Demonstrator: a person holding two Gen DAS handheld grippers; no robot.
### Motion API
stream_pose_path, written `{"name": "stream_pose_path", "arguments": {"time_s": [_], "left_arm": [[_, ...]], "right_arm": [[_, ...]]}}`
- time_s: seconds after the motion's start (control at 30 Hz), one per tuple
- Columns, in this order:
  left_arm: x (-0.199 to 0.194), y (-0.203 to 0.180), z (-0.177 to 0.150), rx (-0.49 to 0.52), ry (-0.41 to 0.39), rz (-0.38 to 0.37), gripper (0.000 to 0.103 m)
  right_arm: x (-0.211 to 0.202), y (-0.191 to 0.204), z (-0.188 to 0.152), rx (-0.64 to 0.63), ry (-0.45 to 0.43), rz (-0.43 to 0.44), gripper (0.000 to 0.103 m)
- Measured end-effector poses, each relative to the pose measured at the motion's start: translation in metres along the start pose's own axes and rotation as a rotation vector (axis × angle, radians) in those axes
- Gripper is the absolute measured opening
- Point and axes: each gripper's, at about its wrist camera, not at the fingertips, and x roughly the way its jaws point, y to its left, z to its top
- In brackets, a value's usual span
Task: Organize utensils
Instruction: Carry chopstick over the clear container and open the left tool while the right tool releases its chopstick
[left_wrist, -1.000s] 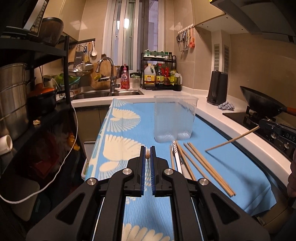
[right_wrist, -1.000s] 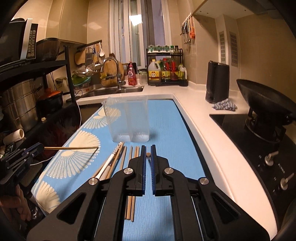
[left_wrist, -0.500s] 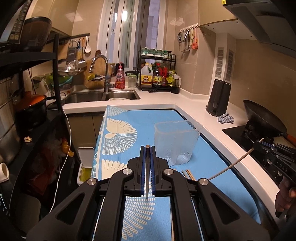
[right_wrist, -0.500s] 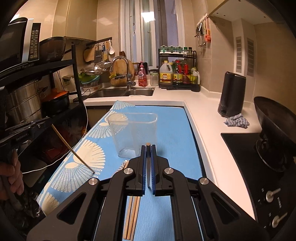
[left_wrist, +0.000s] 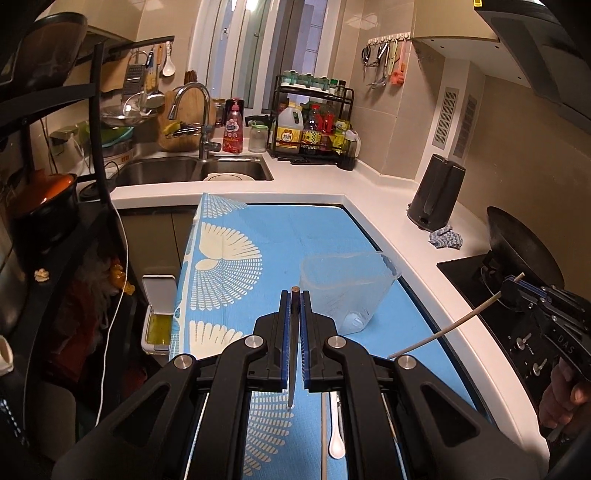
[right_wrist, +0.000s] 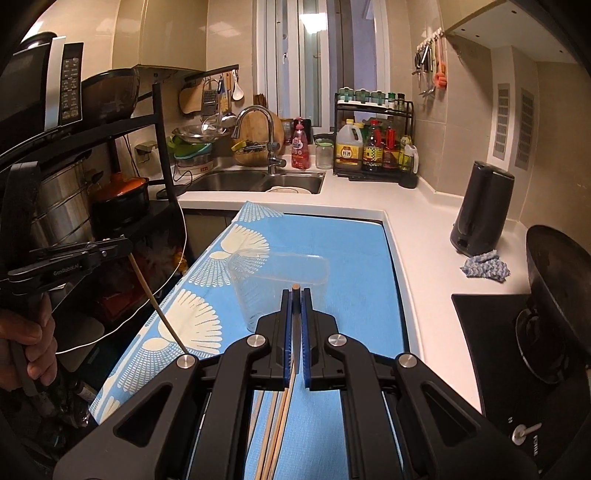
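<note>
Each gripper is shut on one wooden chopstick. My left gripper (left_wrist: 294, 295) pinches a chopstick (left_wrist: 291, 354) that hangs down between the jaws; it also shows in the right wrist view (right_wrist: 157, 306). My right gripper (right_wrist: 294, 293) holds its chopstick (right_wrist: 294, 291) the same way, seen slanting in the left wrist view (left_wrist: 454, 325). Both are raised above the blue cloth (left_wrist: 295, 232), just short of the clear plastic container (left_wrist: 347, 291) (right_wrist: 277, 284). Loose chopsticks (right_wrist: 275, 432) and a white spoon (left_wrist: 336, 432) lie on the cloth below.
A sink (left_wrist: 192, 170) and tap stand at the back, with a bottle rack (left_wrist: 314, 125). A black kettle (left_wrist: 436, 192), a rag (left_wrist: 445, 238) and a wok on the hob (left_wrist: 517, 243) are at the right. A black shelf with pots (right_wrist: 110, 199) is at the left.
Both grippers have risen from cloth level with their chopsticks, which tipped from level to hanging downward. The container now appears lower, seen from above.
</note>
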Motion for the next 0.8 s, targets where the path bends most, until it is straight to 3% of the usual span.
{"name": "stream_pose_path", "arguments": {"time_s": [0.23, 0.5, 0.63, 0.8], "left_arm": [[-0.002, -0.019, 0.055, 0.063, 0.021, -0.007, 0.005], [-0.009, -0.037, 0.132, 0.077, -0.036, -0.05, 0.005], [0.01, -0.042, 0.153, 0.065, -0.061, -0.061, 0.005], [0.057, -0.043, 0.145, 0.055, -0.015, -0.073, 0.005]], "right_arm": [[-0.001, -0.003, 0.062, -0.009, 0.004, 0.008, 0.005], [-0.006, -0.003, 0.136, -0.016, -0.063, 0.016, 0.005], [0.018, -0.005, 0.146, -0.016, -0.044, 0.017, 0.005], [0.065, -0.012, 0.128, 0.004, 0.036, 0.03, 0.005]]}}
